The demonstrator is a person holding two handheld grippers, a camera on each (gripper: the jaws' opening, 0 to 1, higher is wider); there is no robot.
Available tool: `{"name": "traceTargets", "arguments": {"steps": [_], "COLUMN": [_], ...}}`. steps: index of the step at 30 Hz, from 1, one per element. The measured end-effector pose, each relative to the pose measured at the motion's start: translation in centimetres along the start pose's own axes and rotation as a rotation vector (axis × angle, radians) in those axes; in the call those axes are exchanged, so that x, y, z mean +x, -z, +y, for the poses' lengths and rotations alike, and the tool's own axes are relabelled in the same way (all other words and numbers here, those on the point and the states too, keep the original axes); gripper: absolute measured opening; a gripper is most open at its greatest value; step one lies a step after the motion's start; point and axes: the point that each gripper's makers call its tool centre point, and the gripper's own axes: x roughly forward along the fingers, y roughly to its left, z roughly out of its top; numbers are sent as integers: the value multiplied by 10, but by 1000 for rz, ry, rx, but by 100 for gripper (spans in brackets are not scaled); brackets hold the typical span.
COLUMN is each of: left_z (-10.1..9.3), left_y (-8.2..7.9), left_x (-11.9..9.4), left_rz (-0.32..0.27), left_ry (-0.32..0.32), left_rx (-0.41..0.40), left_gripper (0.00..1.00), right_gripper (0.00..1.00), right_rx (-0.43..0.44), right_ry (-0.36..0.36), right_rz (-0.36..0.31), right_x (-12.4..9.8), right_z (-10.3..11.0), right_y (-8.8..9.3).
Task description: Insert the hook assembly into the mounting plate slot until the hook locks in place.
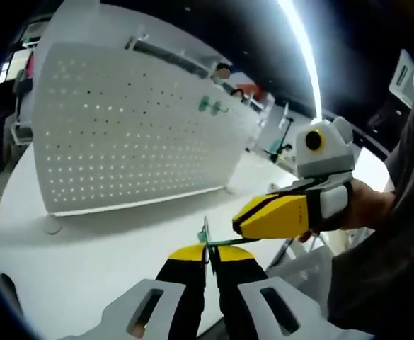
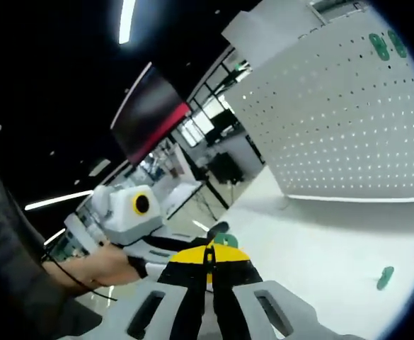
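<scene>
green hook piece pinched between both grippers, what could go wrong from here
1. Both the left gripper and right gripper pinch the thin green hook piece at its ends, held in the air; a slight twist could bend it or make it slip out.
2. The pegboard stands well away across the table, so carrying the piece there risks losing alignment.
3. A loose green part on the table could get knocked off.

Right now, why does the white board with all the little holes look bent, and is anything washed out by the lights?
In the left gripper view, the fisheye lens bows the white perforated board, and the long ceiling light strip glares to pure white. In the right gripper view, the board curves too, the ceiling is nearly black, and the small green plastic piece on the white table stays sharp.
</scene>
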Motion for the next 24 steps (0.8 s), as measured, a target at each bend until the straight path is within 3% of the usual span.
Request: {"name": "traceTargets", "arguments": {"steps": [17, 20, 24], "left_z": [-3, -3, -1], "left_y": [-18, -21, -27], "left_x": [-5, -5, -7], "left_rz": [-56, -60, -76], "left_ry": [-30, -39, -56], "left_rx": [-11, 0, 1], "left_gripper": [1, 1, 1], "right_gripper": [4, 5, 6], "right_rx": [-33, -107, -280], "right_ry": [-13, -10, 14], "right_rz": [-24, -16, -38], "right_x": [-2, -3, -9], "right_z": [8, 9, 11], "right_y": [-9, -13, -27]}}
